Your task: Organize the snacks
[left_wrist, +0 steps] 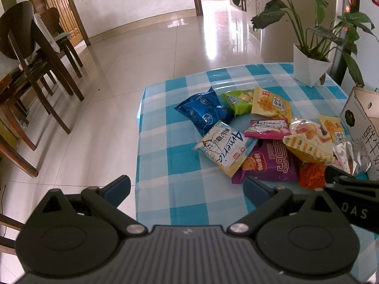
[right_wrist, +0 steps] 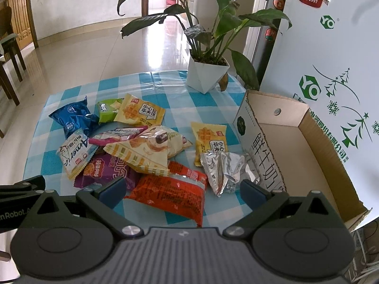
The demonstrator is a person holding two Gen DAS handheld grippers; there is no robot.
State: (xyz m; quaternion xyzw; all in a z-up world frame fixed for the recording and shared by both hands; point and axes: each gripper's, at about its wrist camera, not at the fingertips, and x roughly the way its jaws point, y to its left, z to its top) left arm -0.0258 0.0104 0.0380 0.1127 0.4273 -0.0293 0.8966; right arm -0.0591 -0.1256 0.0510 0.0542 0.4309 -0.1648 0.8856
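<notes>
Several snack packets lie in a loose pile on the blue-and-white checked tablecloth (right_wrist: 165, 87). Among them are a blue packet (left_wrist: 205, 111), a white "Ameria" packet (left_wrist: 222, 150), a purple packet (left_wrist: 270, 163), an orange-red packet (right_wrist: 173, 191), a crumpled silver packet (right_wrist: 227, 172) and a yellow waffle packet (right_wrist: 209, 142). An open cardboard box (right_wrist: 305, 151) stands to the right of the pile, with nothing seen inside. My left gripper (left_wrist: 187, 187) is open above the table's near left edge. My right gripper (right_wrist: 182, 190) is open just over the orange-red packet.
A potted plant in a white angular pot (right_wrist: 206, 75) stands at the table's far side. A large white printed carton (right_wrist: 331, 59) rises behind the box. Wooden chairs (left_wrist: 38, 54) stand on the tiled floor to the left.
</notes>
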